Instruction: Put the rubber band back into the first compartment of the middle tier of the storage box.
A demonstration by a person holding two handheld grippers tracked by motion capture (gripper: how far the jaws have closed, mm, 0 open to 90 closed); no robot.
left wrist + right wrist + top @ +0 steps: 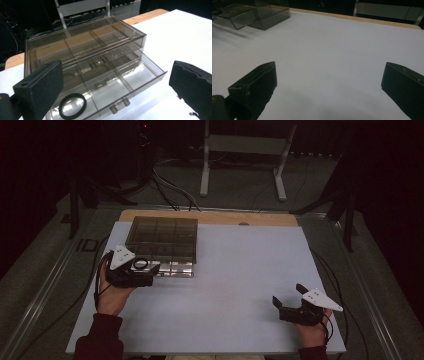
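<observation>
1. Your left gripper (150,270) sits at the left side of the white table (230,285), right at the front of the smoky clear drawer box (162,236); its jaws stand wide apart with nothing between them.
2. Seen along those jaws in the left gripper view, the box's lower drawer (117,82) is pulled out toward you, while the upper drawer is pushed in.
3. A black ring (72,105) lies flat in the open drawer's front compartment nearest your left jaw, close behind the drawer's front wall.
4. Two small clear knobs (120,105) stick out from the drawer front, between your two jaws and apart from both.
5. Your right gripper (289,301) rests low at the right front of the table, well apart from the box, jaws spread and empty.
6. In the right gripper view, bare white tabletop lies between the jaws, and the box (259,13) shows far off at the upper left.
7. Wood edging (210,216) runs along the table's far side, just behind the box.
</observation>
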